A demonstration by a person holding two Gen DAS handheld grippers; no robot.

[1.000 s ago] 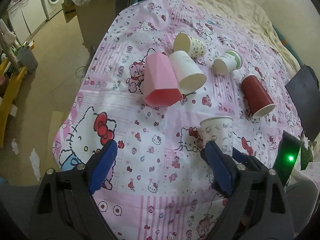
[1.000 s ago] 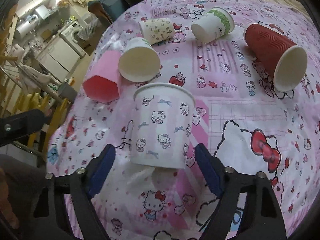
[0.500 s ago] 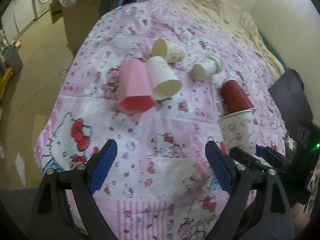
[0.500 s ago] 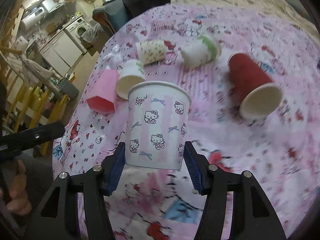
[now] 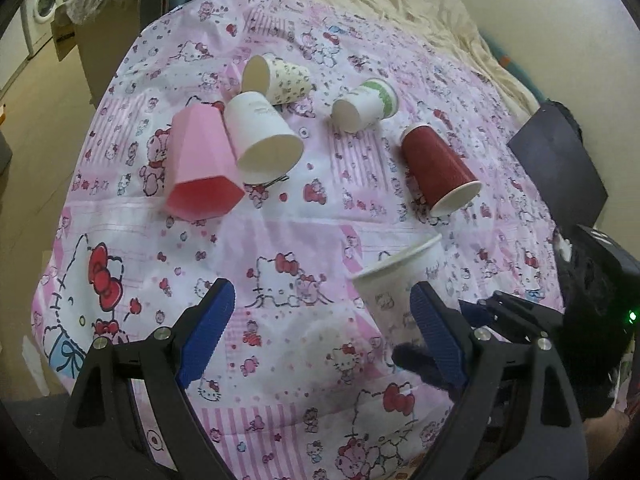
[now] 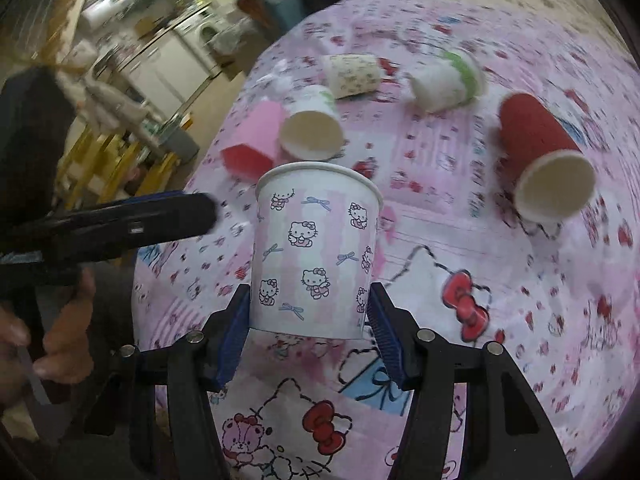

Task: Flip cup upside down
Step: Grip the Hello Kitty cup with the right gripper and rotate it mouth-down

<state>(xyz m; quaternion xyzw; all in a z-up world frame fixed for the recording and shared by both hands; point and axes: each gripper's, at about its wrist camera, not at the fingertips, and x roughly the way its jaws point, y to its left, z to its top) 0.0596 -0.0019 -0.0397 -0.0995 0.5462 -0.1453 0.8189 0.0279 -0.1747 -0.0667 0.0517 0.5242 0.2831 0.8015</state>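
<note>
Gripping the Hello Kitty cup [image 6: 316, 256] in my right gripper [image 6: 308, 320], lifted mouth-up off the bed [image 6: 520, 320]; left gripper [image 5: 320, 328] released; inversion not yet done.

Left gripper's pad [image 5: 438, 336] hides the cup's [image 5: 394, 292] base.

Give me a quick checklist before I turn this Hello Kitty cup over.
1. Right gripper shut on the Hello Kitty cup: ok.
2. Blue fingers pressing both sides near the base: ok.
3. Cup clear of the bedspread: cannot tell.
4. Cup already inverted: not ok, rim up.
5. Left gripper open and holding nothing: ok.
6. Red cup lying away from the held cup: ok.
</note>
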